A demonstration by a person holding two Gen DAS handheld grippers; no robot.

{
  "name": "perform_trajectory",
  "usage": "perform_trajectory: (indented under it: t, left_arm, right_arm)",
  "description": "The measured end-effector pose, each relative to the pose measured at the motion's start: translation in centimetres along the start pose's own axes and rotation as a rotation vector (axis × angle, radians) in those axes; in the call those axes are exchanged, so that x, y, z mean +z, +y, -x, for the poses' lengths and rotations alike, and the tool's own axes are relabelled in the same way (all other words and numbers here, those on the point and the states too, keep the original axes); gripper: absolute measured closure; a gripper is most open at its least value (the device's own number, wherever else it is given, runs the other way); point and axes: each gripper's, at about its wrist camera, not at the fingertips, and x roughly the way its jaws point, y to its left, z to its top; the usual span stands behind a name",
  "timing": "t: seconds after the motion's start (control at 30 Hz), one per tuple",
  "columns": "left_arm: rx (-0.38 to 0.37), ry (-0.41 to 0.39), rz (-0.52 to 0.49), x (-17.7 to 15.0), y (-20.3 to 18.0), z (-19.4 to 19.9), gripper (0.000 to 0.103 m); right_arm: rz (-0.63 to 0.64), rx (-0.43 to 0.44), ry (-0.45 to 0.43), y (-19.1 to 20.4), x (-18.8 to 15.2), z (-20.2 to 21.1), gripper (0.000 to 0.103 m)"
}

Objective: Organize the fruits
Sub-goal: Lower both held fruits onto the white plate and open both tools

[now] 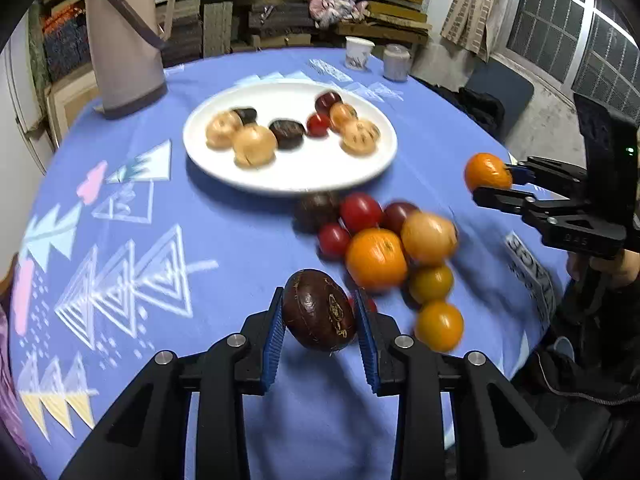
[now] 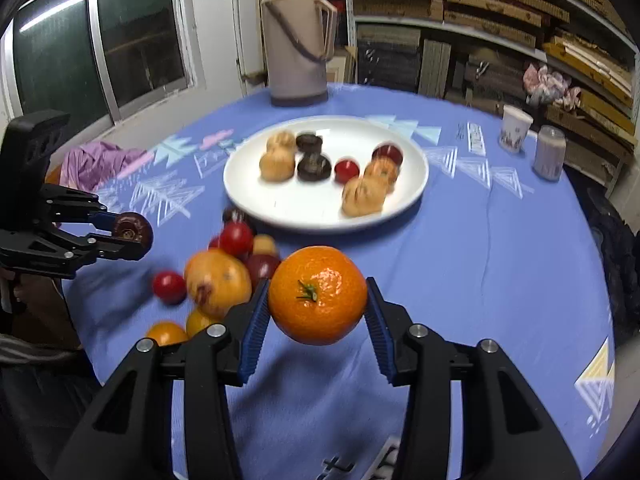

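Two hand-held grippers hang above a blue patterned tablecloth (image 1: 240, 240), each carrying fruit. The left gripper (image 1: 320, 312) has its blue-padded jaws closed narrowly on a dark brown fruit (image 1: 318, 310), held clear of the cloth on the near side of the white plate (image 1: 292, 176). The right gripper (image 2: 318, 306) clamps an orange (image 2: 317, 295) between its pads, also lifted and near the plate. A loose heap of fruit (image 1: 384, 248), red, orange and yellow, lies on the cloth just beside the plate's near rim. On the plate sit pale round fruits (image 1: 254, 146), dark ones and small red ones. Beyond the plate stand a tall thermos (image 1: 124, 40) and two cups (image 1: 358, 53).
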Motion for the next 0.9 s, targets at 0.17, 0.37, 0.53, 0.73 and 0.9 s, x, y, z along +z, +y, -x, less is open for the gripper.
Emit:
perform_trajectory:
  t: [0.17,0.37,0.53,0.73,0.9]
  left_arm:
    - [0.031,-0.041,-0.001,3.2,1.0,-0.3,0.069]
    - [0.042,-0.070,0.034,7.4,2.8,-1.6,0.069]
    - [0.049,-0.075,0.064,10.5,4.2,-3.6,0.069]
    - [0.063,-0.058,0.088,13.2,5.2,-6.8,0.069]
    - [0.053,-0.046,0.102,15.1,5.8,-8.6,0.069]
  right_arm:
    - [0.007,0.008,-0.048,-0.5,3.0,-0.2,0.058]
    - [0.043,0.013,-0.064,-0.2,6.4,-2.1,0.058]
    - [0.069,0.015,-0.051,-0.3,9.1,-4.8,0.058]
    - [0.079,-0.005,-0.003,-0.8,11.3,-9.5,0.058]
    - [0.067,-0.012,0.036,-1.6,12.3,-13.4,0.058]
